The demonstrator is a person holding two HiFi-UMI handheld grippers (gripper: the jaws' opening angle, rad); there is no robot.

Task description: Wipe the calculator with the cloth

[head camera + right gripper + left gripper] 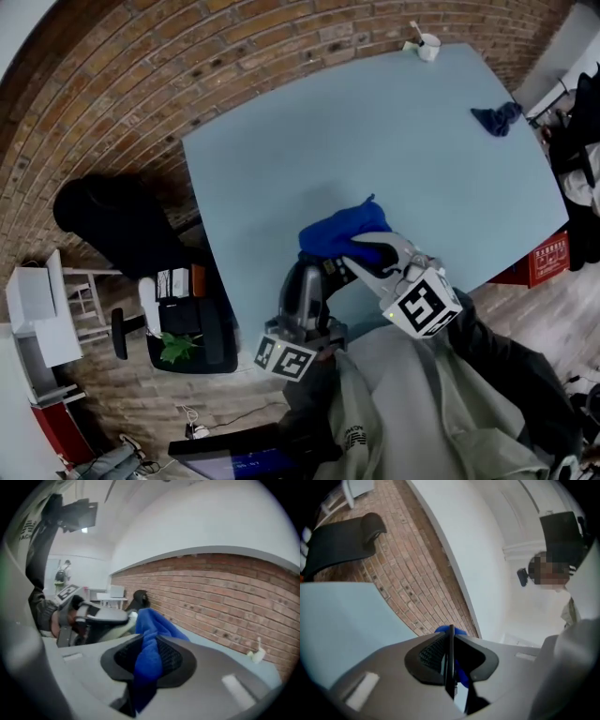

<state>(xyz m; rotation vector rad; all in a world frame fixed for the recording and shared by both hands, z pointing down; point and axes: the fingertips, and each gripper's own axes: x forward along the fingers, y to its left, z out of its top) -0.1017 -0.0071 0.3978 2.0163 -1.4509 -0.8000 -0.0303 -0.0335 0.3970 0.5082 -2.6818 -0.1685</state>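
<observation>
Left gripper view: left gripper jaws clamping calculator edgewise, judged stiff, slick | right gripper jaws pinching limp cloth beside calculator.

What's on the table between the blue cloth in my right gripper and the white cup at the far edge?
Nothing: the head view shows bare table between blue cloth and white cup.
</observation>
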